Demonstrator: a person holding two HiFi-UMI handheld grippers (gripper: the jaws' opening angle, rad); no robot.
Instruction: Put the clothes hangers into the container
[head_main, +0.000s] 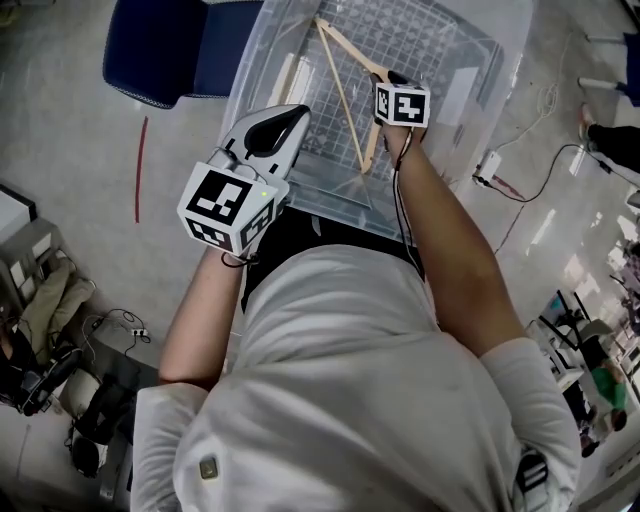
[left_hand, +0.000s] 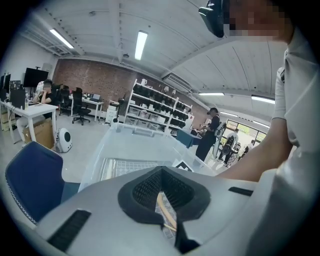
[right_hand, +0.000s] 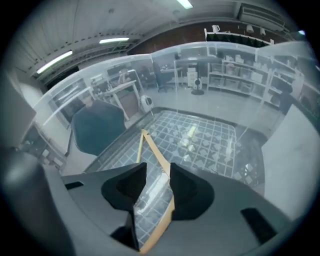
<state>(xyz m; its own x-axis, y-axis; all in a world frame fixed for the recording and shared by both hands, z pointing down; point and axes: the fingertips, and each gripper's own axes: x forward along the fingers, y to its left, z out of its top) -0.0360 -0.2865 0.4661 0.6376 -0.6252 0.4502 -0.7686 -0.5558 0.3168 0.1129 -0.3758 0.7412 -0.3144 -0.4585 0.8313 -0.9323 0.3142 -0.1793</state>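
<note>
in the head view a wooden hanger (head_main: 350, 45) lies inside the clear plastic container (head_main: 250, 70), over its gridded floor. its thin straight bar is the long axis and runs from the far end of the container back toward the person. the two thicker arms meet at a peak that points to the right, under the right gripper (head_main: 392, 85). whether it lies flat or has one side tipped up i cannot tell. the left gripper (head_main: 295, 118) hangs over the near left rim, apart from the hanger. in the left gripper view the tips of the left gripper (left_hand: 162, 169) meet with nothing clamped. the hanger (left_hand: 165, 210) only shows through the gap behind them, down in the container (left_hand: 125, 145). in the right gripper view the jaws of the right gripper (right_hand: 157, 167) stand apart. one arm of the hanger (right_hand: 155, 155) runs lengthways through the gap, close along one jaw and clear of the other, so nothing is pinched. it sits low inside the container (right_hand: 225, 65). the hanger looks light, stiff and smooth, so it is likely to swing or slip if taken near one end. the thick arm beside the peak looks the safest place to hold it, since the thin bar seems the weakest part.
</note>
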